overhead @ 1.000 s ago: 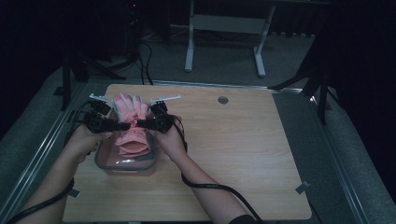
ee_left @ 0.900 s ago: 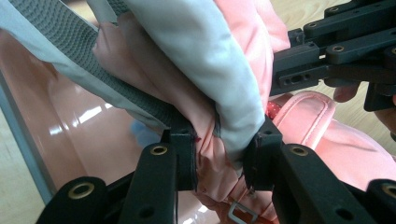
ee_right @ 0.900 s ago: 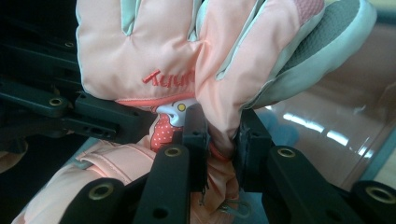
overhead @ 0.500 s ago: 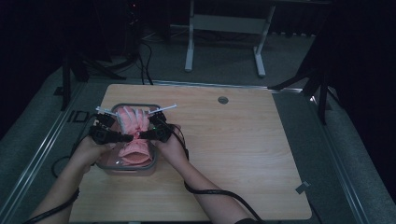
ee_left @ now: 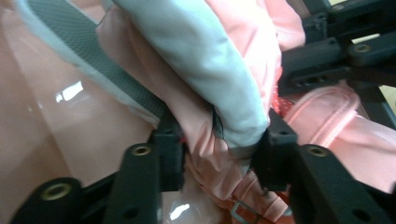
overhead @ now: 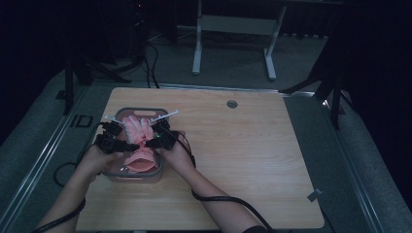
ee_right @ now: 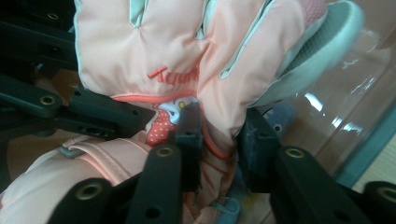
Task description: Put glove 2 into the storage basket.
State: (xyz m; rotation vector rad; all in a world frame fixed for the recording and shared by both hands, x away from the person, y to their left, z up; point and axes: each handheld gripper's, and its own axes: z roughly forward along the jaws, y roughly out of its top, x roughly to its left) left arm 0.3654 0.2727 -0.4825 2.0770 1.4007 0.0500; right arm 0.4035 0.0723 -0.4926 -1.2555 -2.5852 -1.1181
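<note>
Both grippers (overhead: pixel 138 141) lowered glove (overhead: pixel 138 128) into bin (overhead: pixel 116 112), seemingly.

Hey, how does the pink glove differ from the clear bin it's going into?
The pink glove is soft, padded and opaque, pink with grey trim; the clear bin is rigid and see-through with a grey rim. The glove is bunched and pinched at its wrist between the left gripper and right gripper, whose jaws have just been opening; the bin sits flat on the table, ungripped. Both lie at the table's left side.
</note>
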